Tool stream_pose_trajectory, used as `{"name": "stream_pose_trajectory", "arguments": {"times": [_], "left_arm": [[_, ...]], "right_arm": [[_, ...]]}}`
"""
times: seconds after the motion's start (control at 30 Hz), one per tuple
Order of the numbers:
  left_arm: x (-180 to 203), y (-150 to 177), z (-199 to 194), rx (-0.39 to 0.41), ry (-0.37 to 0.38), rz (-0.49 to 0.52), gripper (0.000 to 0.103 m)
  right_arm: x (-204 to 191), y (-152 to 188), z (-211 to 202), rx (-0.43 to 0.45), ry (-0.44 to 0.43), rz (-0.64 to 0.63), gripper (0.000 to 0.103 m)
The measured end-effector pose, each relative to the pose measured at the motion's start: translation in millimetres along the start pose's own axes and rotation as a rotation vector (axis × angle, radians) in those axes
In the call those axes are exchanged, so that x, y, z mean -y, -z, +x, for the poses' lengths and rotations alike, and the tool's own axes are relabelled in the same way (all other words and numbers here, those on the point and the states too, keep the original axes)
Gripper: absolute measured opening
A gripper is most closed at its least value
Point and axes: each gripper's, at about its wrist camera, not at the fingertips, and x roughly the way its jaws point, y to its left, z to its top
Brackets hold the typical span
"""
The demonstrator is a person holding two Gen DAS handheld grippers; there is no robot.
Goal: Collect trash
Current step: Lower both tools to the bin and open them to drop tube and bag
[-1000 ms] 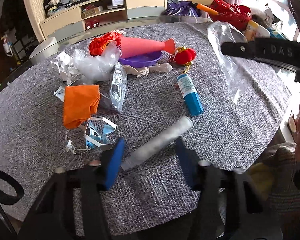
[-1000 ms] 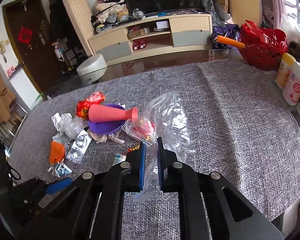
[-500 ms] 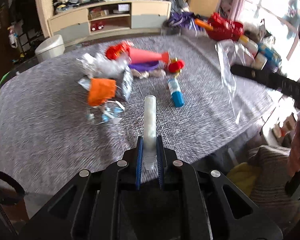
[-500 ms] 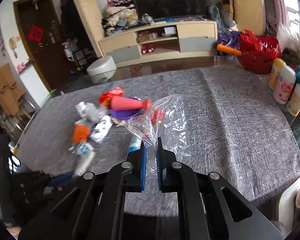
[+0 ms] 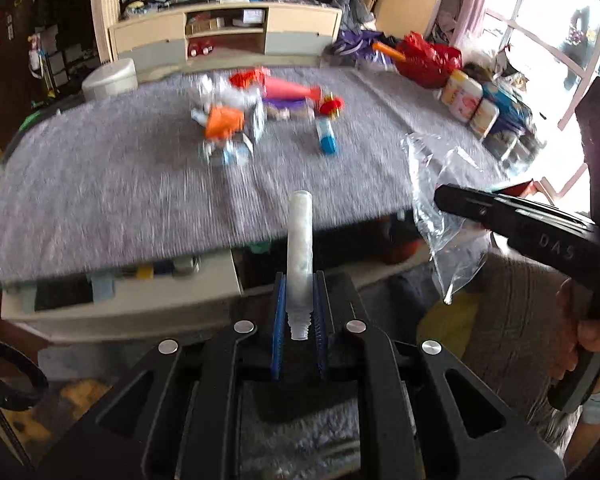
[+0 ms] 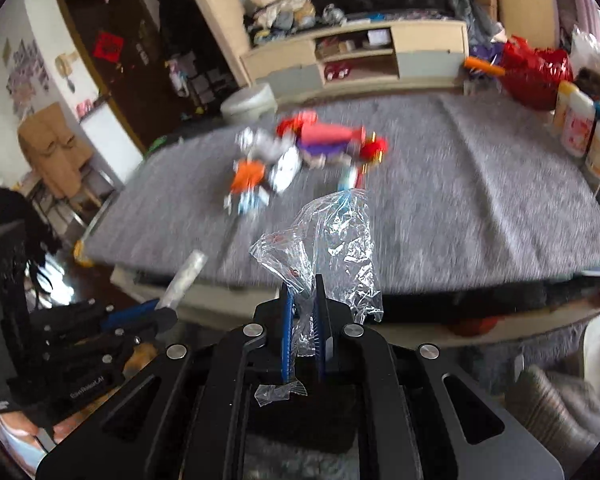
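Note:
My left gripper [image 5: 299, 300] is shut on a clear plastic tube [image 5: 299, 240] that points forward, held off the near edge of the grey table [image 5: 100, 200]. The tube also shows in the right wrist view [image 6: 184, 278]. My right gripper [image 6: 303, 312] is shut on a crumpled clear plastic bag [image 6: 332, 240], which hangs at the right in the left wrist view [image 5: 440, 216]. Both grippers are below and in front of the table. More trash lies blurred on the table: an orange wrapper [image 5: 224, 122], a blue-and-white tube [image 5: 326, 138] and a pink cone [image 5: 290, 90].
Bottles [image 5: 470, 104] stand at the table's right edge beside a red basket [image 5: 428, 62]. A TV cabinet [image 5: 224, 36] stands behind the table. A low shelf [image 5: 120, 296] sits under the table's near edge. A hand [image 5: 592, 340] holds the right gripper.
The left gripper closed on the tube, lifted it and pulled back off the table. The right gripper also drew back and down with the bag.

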Motion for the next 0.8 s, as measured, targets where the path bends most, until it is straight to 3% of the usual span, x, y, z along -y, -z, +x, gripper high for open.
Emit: {"name": "stream_pose_trajectory", "arguments": {"times": [0.4, 0.6, 0.8], "left_arm": [[-10.4, 69.8, 75.0, -0.219, 0.069, -0.094, 0.012], [-9.9, 82.9, 100.3, -0.29, 0.079, -0.092, 0.012], [-6.9, 83.4, 102.8, -0.293, 0.073, -0.075, 0.012]], "right_arm": [[4.1, 83.2, 79.1, -0.223, 0.014, 0.053, 0.011], [8.7, 90.8, 98.3, -0.267, 0.032, 0.072, 0.012], [4.7, 86.6, 106.3, -0.287, 0.031, 0.058, 0.014]]}}
